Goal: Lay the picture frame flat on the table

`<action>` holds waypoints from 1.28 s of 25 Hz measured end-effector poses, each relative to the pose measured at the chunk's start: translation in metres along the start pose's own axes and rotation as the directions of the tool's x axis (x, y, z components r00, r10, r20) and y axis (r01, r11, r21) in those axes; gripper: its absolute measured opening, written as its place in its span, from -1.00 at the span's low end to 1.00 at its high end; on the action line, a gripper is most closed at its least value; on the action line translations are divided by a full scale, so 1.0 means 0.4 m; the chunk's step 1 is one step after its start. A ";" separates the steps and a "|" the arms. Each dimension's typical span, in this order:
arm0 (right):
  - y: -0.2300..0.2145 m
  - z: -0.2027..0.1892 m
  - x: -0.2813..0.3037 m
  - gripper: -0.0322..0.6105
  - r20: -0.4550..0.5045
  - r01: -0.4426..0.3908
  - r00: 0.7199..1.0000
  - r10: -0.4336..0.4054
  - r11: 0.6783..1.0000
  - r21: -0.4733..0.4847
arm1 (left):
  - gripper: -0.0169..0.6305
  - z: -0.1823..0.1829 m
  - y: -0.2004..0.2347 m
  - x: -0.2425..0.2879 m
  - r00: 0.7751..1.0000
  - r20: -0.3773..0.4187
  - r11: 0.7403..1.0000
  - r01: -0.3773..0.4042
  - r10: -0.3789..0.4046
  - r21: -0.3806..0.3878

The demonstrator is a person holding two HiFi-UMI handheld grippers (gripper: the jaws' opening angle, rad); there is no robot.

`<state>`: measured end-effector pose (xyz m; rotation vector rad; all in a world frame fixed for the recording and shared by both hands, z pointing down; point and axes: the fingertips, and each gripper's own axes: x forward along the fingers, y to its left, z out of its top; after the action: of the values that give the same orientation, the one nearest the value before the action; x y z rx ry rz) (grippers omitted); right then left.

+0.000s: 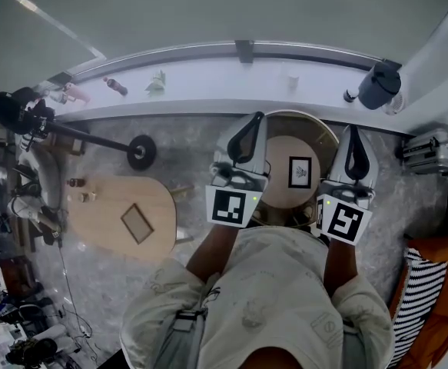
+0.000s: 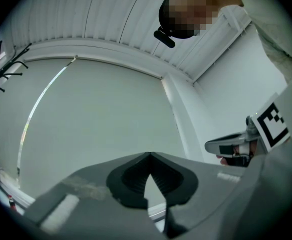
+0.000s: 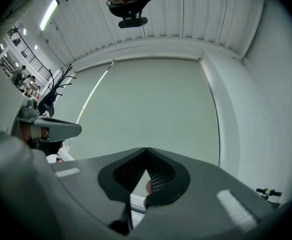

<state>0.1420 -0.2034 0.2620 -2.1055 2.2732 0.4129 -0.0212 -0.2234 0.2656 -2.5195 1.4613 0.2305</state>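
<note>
Currently left claw (image 1: 256, 118) and right claw (image 1: 354, 131) are pinched closed, empty; our blunt nudge could topple the black-rimmed picture frame (image 1: 300, 171) below, between them.

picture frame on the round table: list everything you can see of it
The frame is a small upright rectangle with a thin dark border, a wide white mat and a small dark picture in the middle. It looks intact. It sits on the round light-wood table, right of centre, with its face toward the head camera. From this steep angle I can't tell whether it stands, leans or lies flat. Only the table touches it.
</note>
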 end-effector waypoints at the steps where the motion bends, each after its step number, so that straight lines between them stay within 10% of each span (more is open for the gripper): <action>1: -0.002 -0.004 0.001 -0.89 -0.004 -0.001 1.000 0.001 1.000 0.001 | -0.94 -0.002 -0.004 0.003 1.000 -0.001 1.000 0.003 -0.003 0.002; 32: -0.072 -0.038 0.012 -0.90 -0.030 -0.012 0.999 0.012 1.000 0.016 | -0.94 -0.003 -0.070 0.042 1.000 -0.023 1.000 0.004 -0.003 0.030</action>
<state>0.1722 -0.2129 0.2704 -2.1061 2.2987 0.3641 0.0115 -0.2241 0.2659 -2.5087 1.4580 0.1785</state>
